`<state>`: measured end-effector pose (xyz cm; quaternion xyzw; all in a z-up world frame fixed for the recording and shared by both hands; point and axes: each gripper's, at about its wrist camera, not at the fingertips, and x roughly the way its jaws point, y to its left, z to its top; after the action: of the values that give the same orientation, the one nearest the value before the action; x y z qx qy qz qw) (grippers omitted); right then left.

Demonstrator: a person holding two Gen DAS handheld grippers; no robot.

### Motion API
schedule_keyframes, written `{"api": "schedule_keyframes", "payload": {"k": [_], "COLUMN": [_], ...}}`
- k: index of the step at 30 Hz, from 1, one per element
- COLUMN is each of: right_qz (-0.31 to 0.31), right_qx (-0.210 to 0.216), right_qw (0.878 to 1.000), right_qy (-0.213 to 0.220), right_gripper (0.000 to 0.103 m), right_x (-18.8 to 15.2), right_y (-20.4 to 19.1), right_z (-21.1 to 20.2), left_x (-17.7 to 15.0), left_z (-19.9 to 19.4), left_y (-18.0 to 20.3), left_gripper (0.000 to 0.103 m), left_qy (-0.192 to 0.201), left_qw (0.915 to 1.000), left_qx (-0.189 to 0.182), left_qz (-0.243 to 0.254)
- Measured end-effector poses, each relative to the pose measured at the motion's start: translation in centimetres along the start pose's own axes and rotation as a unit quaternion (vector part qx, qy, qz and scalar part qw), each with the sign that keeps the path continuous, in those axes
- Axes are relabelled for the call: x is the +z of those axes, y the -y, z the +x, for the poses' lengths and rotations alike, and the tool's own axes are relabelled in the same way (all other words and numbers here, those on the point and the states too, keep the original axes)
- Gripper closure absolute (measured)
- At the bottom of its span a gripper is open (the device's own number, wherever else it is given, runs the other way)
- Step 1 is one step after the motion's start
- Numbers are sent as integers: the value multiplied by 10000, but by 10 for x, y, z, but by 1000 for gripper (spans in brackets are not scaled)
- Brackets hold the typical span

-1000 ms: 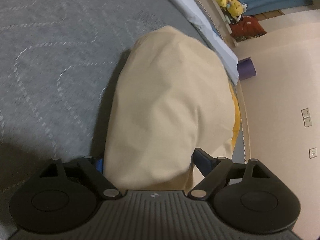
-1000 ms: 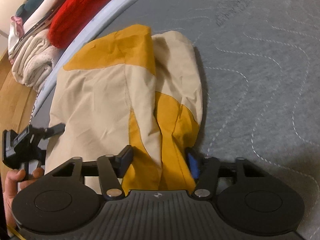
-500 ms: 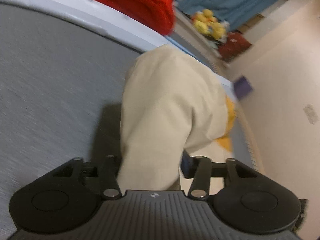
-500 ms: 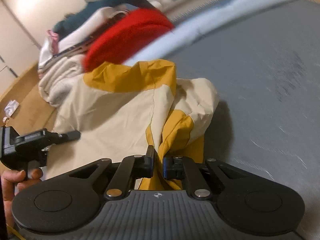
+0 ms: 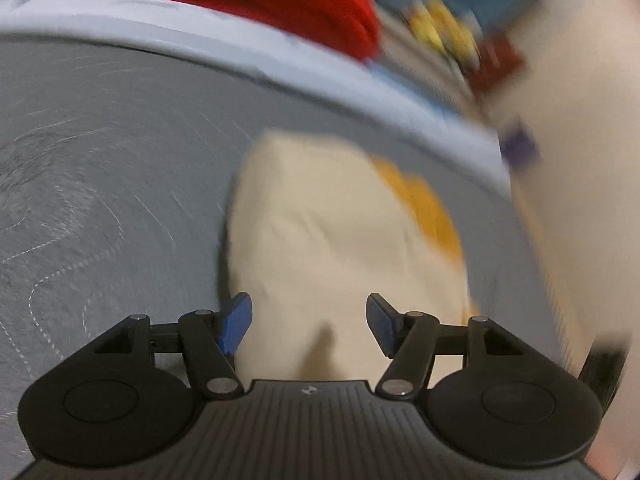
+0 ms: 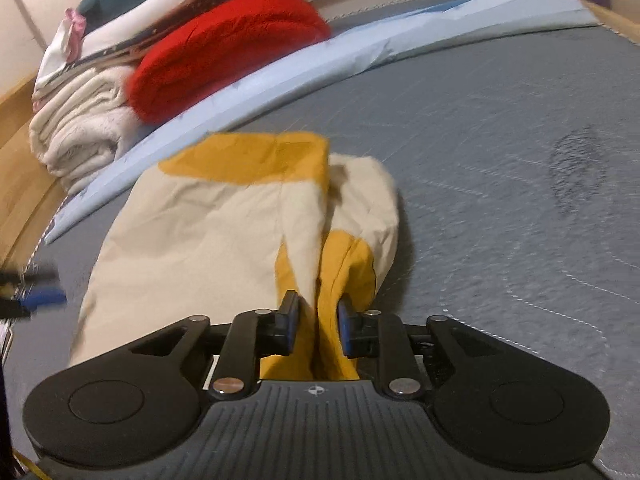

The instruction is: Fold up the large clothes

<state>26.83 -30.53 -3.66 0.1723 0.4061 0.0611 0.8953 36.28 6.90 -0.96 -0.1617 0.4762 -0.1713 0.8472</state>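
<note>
A cream and mustard-yellow garment (image 6: 224,220) lies folded on the grey quilted mattress (image 6: 500,168). My right gripper (image 6: 316,330) is shut on a yellow fold of it at its near edge. In the blurred left wrist view the same garment (image 5: 332,232) lies ahead, and my left gripper (image 5: 308,324) stands open with cream cloth lying between its blue pads (image 5: 236,320), which do not press on it. The left gripper's blue tip also shows at the left edge of the right wrist view (image 6: 40,298).
A stack of folded clothes sits beyond the mattress: a red item (image 6: 224,56), a cream towel (image 6: 84,132) and others. A pale blue sheet edge (image 6: 320,64) borders the mattress. Plush toys (image 5: 448,36) and a purple object (image 5: 520,148) stand by the wall.
My left gripper has opened and let go of the cream cloth, and its view has swung. My right gripper stays closed on the yellow fold, with its jaws slightly wider apart than before.
</note>
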Motion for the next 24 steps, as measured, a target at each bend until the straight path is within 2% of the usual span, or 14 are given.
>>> {"api": "schedule_keyframes", "payload": {"k": [2,4,6,7,8,9,11,13,16,18,20,22,24], "right_qz": [-142,-347,-544,-643,-761,-923,-1173,-1135,-1357,-1569,-1442,-1194,-1127], "right_qx": [174,264,251,184,72,-92,-279,-236,-426,-700,-906,-986,-1085], "right_qw": [9997,9990,9974,9961,9939,9914,9888,9898,9853,9797,9820,9875,9873], "right_qy": [-19,-141,-401,-578,-791,-919,-880,-823,-942,-1030,-812,-288,263], "right_gripper": [75,70,65,65,65,65,65,65,65,65,65,65,63], "right_x": [-2,-6,-14,-19,-25,-30,-36,-36,-42,-46,-44,-37,-34], "right_y": [-2,-5,-2,-1,0,-1,-4,-5,-9,-12,-12,-16,-24], "right_z": [-8,-11,-13,-12,-10,-8,-13,-20,-23,-25,-44,-75,-108], "left_x": [-21,-41,-59,-67,-72,-72,-70,-72,-90,-95,-92,-93,-101], "left_z": [5,11,20,24,25,20,2,-12,5,6,-15,-46,-81], "left_y": [20,31,36,38,37,34,41,46,39,36,48,60,69], "left_gripper": [35,35,22,20,20,23,29,29,23,22,21,17,8], "left_qy": [-258,-492,-602,-620,-634,-647,-554,-403,-914,-1086,-876,-348,233], "left_qw": [9975,9937,9853,9796,9776,9793,9820,9802,9736,9743,9752,9758,9772], "left_qx": [232,288,680,891,989,1003,941,838,1140,1176,1322,1435,1490], "left_qz": [618,961,1446,1690,1745,1637,1543,1750,1755,1588,1546,1612,1495]}}
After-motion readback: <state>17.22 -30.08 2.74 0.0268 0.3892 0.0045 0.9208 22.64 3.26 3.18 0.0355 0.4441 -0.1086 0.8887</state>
